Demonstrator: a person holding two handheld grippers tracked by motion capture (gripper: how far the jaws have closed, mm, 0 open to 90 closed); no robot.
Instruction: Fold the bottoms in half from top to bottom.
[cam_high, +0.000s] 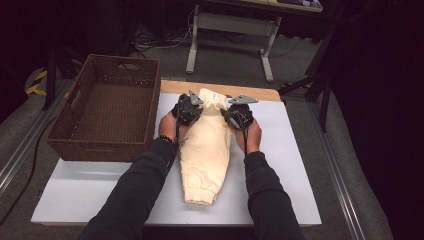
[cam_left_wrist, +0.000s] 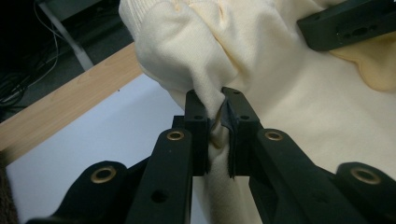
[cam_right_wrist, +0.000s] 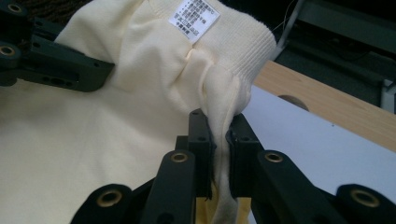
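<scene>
Two black tools (cam_left_wrist: 215, 116) (cam_right_wrist: 220, 135), each pinching soft cream ribbed-hem garment (cam_high: 205, 150).

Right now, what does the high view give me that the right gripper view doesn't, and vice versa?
High view alone: the brown wicker basket left of the cream garment, the garment's cuffed near end, the person's forearms, and the whole white table.

Right gripper view alone: the printed care label by the ribbed band, and the right tongs pinching a fold of fabric.

Both: the cream garment, the left tongs at its far end, the white tabletop and its wooden edge.
</scene>
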